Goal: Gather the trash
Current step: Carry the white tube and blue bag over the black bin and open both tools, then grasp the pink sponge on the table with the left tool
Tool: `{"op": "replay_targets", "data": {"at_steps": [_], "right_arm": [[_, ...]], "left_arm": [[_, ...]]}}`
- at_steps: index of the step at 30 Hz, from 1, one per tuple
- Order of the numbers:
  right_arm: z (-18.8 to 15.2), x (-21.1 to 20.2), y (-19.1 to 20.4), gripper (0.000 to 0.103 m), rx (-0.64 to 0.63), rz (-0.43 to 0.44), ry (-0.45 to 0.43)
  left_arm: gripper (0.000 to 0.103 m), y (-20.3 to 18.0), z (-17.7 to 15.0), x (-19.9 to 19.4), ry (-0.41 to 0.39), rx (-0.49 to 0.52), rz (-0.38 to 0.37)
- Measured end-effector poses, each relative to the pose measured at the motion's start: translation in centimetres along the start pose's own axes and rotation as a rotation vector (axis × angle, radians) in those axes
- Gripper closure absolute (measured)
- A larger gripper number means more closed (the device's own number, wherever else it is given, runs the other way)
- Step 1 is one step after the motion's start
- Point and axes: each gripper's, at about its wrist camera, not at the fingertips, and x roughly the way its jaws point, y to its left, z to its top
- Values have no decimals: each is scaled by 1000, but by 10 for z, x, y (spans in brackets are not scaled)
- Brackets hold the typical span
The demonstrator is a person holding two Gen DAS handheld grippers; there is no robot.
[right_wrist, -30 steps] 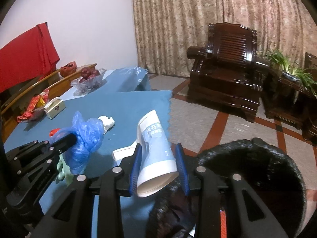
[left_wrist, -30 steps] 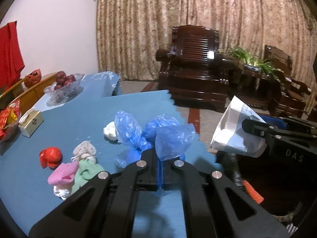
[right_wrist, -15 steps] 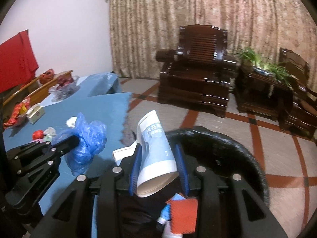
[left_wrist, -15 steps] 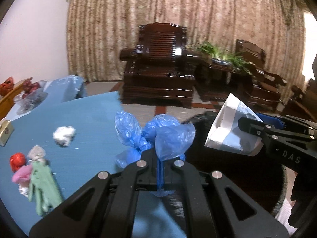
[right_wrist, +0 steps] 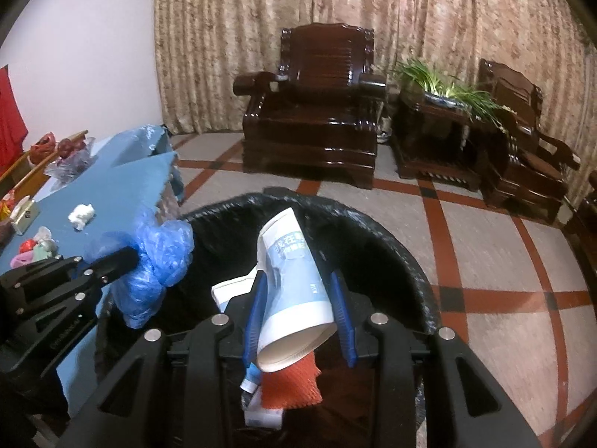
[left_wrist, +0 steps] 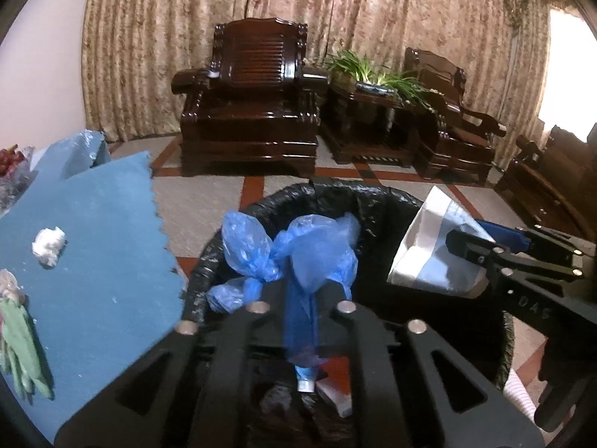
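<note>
The blue plastic bag (left_wrist: 298,257) covers the left gripper (left_wrist: 302,300) fingertips, hiding how they meet it. The trash bin (right_wrist: 391,246) lower rim sits behind both gripper bodies. Green gloves (left_wrist: 20,351) and a fruit bowl (left_wrist: 13,171) are cut off at the left edge. Printing on the paper cup (right_wrist: 294,283) is too small to read.

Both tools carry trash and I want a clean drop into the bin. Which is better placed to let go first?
Left. The left tool is opening, its blue plastic bag above the bin. The right tool is also above it, shut on the paper cup.
</note>
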Motion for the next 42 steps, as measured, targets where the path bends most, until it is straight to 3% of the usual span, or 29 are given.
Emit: {"op": "replay_targets", "data": {"at_steps": [1,2,3,7,8,10,12,13,15,25,42], "right_arm": [[-1,1,-1,67,2,-3,2],[-2,1,-3,61,2,-7,6],[-3,0,-6,53,4,-11,6],[-5,-2,-7,45,21,-9,4],[-4,-2,-6,38,23,-9,0],[-3,-5,-4,27,25,-4,-15],[-2,-9,-1,9,20,2,-29],[-1,-11,1,7,18,7,-39],[2,-13,8,6,13,30,-54],[11,-13,53,6,-36,103,-63],[28,-3,180,6,-179,309,-98]], "left_arm": [[68,1,-1,0,5,-4,-4],[64,2,-3,0,3,-7,-5],[62,3,-4,-1,1,-6,-5],[53,11,-5,-6,-1,-10,9],[51,12,-5,-8,-3,-10,15],[36,18,-5,-15,-18,-8,43],[27,25,-4,-24,-35,-10,70],[19,28,-4,-28,-40,-15,84],[14,38,-3,-35,-52,-29,113],[13,100,-11,-81,-89,-100,256],[13,209,-47,-160,-115,-227,513]]}}
